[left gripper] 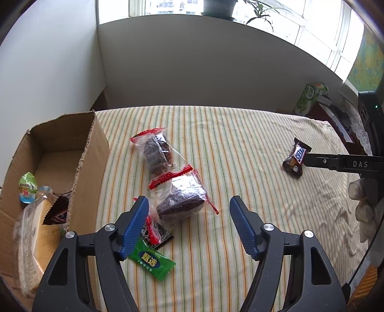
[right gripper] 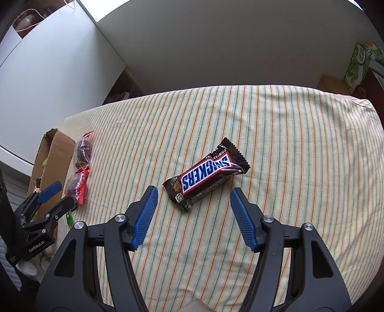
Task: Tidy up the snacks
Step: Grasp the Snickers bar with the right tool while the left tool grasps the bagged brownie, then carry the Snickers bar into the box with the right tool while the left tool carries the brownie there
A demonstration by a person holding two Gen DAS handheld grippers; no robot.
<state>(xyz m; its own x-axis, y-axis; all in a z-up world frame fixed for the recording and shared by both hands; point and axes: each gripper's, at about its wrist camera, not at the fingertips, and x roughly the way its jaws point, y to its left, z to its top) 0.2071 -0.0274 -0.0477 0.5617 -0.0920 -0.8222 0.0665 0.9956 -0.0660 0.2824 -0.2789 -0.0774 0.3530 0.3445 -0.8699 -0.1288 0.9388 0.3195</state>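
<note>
Snickers bar (right gripper: 206,176) — on striped bed (right gripper: 300,148), 12 o'clock of right gripper (right gripper: 194,211), jaws spread, empty. Light, slick wrapper — grip across middle. Left gripper (left gripper: 189,217) likewise open.

A striped cloth (right gripper: 276,134) is spread beneath and beyond the jaws. Far right of them, a green carton (left gripper: 309,98) is seen; high above, a potted plant (left gripper: 259,10) is glimpsed.
</note>
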